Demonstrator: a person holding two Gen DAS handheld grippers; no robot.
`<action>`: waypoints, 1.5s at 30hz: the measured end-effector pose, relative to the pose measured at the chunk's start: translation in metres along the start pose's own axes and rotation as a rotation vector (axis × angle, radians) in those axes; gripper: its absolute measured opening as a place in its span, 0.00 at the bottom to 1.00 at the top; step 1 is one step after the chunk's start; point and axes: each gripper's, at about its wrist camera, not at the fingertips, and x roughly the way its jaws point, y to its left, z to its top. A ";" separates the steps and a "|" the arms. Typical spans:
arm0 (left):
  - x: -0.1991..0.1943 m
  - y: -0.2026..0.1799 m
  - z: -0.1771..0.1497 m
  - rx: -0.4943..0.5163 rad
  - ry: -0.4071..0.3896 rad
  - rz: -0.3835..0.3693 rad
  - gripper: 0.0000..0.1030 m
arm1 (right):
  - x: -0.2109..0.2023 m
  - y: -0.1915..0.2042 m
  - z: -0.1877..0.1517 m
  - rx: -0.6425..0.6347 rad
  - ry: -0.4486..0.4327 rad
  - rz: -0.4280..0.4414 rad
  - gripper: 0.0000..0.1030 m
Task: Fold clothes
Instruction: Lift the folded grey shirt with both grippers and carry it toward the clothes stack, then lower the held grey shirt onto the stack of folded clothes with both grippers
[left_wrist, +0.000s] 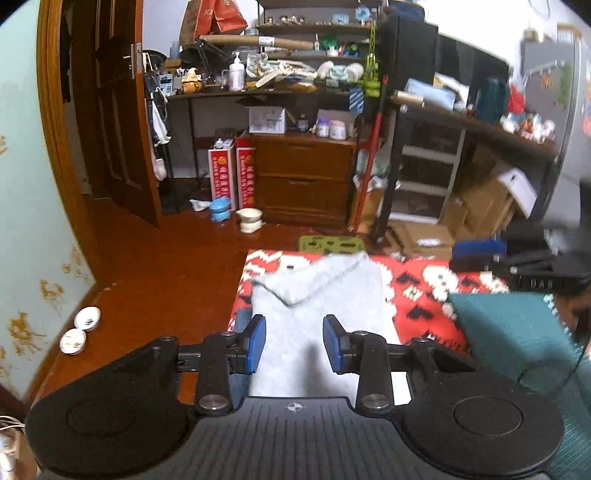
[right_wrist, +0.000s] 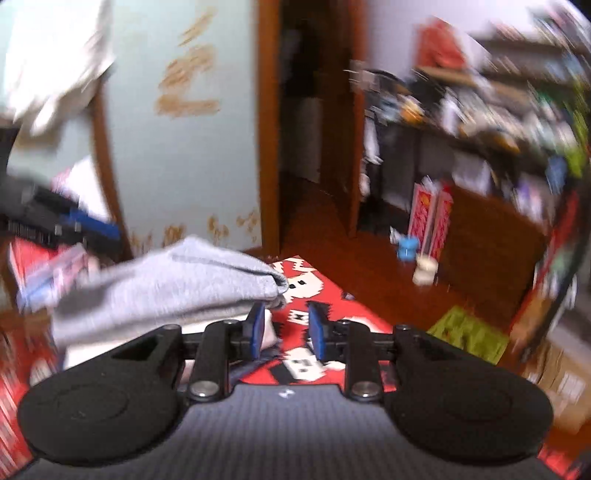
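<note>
Lettering "DAB" on right gripper (left_wrist: 535, 282).

A red-and-white patterned bed cover (left_wrist: 424, 291) carries a folded grey garment (left_wrist: 325, 295) and a teal cloth (left_wrist: 509, 332).

Home bedroom w/ cluttered shelves (left_wrist: 295, 55), wooden door (left_wrist: 110, 110), pet bowls (left_wrist: 236, 214).

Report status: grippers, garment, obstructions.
Left gripper open above light grey knit garment. Right gripper open beside garment's corner. Teal cloth alongside.
</note>
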 end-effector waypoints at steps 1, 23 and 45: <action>0.001 -0.007 -0.001 0.019 0.003 0.022 0.33 | 0.000 0.001 0.002 -0.062 0.003 0.011 0.27; -0.035 -0.152 0.038 0.369 0.137 0.354 0.33 | -0.039 0.016 0.061 -0.669 0.007 0.161 0.26; 0.046 -0.162 -0.061 0.797 0.142 0.502 0.31 | 0.038 0.092 -0.019 -1.111 -0.214 0.304 0.25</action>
